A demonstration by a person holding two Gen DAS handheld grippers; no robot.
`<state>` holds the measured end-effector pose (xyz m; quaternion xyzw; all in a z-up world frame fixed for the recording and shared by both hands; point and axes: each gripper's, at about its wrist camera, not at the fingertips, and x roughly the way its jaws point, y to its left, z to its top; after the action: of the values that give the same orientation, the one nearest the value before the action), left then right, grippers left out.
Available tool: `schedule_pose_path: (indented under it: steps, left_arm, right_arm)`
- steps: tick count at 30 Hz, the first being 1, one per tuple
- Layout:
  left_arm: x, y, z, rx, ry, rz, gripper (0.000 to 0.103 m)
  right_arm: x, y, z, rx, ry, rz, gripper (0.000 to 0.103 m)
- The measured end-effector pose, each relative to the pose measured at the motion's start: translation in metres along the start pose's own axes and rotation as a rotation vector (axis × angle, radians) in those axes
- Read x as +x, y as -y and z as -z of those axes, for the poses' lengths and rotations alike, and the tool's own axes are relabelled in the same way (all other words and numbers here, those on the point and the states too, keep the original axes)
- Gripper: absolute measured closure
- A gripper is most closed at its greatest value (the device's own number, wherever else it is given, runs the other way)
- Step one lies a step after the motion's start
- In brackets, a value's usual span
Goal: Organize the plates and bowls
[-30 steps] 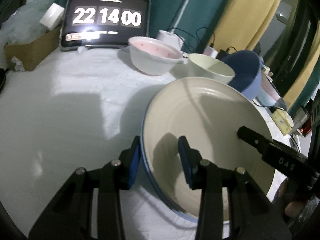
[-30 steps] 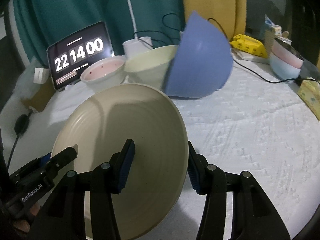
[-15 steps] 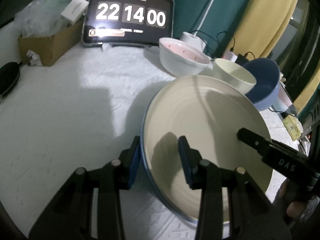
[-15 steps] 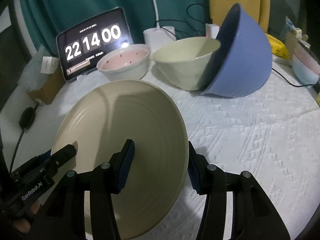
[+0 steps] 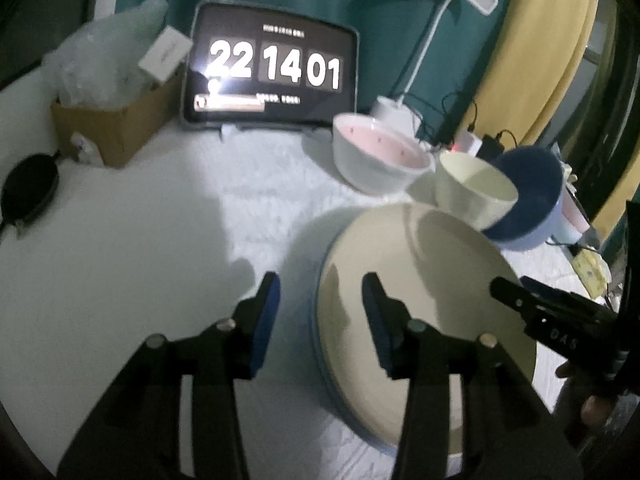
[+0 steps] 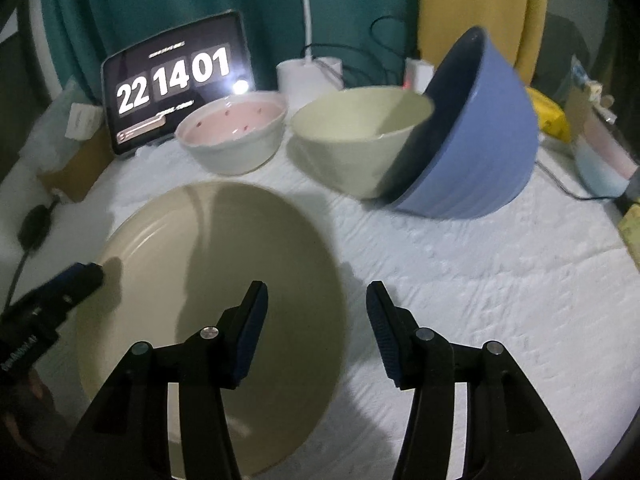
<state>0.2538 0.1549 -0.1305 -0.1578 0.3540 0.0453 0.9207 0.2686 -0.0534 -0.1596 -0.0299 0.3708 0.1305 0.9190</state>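
Note:
A large cream plate [image 5: 432,280] [image 6: 208,248] lies on the white cloth, with a blue rim showing under its edge. My left gripper [image 5: 320,304] straddles the plate's left rim; its jaws are opening, and the outer pad stands clear of the rim. My right gripper [image 6: 316,312] is open across the right rim, a gap showing beside its outer pad. Behind stand a pink-lined bowl [image 5: 380,160] [image 6: 232,136] and a cream bowl [image 5: 476,188] [image 6: 360,140]. A blue bowl [image 5: 528,204] [image 6: 472,132] leans tilted against the cream one.
A tablet clock [image 5: 272,68] [image 6: 176,76] stands at the back beside a white lamp base [image 5: 396,112]. A cardboard box [image 5: 108,128] and a black round object [image 5: 28,188] sit at the left. Cables, a yellow packet [image 6: 552,116] and pastel dishes [image 6: 600,160] lie at the right.
Both grippers and the plate have drawn back from the bowls. The left jaws have widened, and the outer pad has come off the plate's rim. The clock ticked over.

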Motion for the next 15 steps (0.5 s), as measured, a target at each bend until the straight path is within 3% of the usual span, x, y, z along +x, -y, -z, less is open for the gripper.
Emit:
schedule_pose_path:
  steps: [15]
  left_arm:
    - [-0.008,0.031,-0.031,0.040,0.055,0.045,0.058]
  right_arm:
    - [-0.040,0.054,-0.045,0.092,0.168,0.227,0.049]
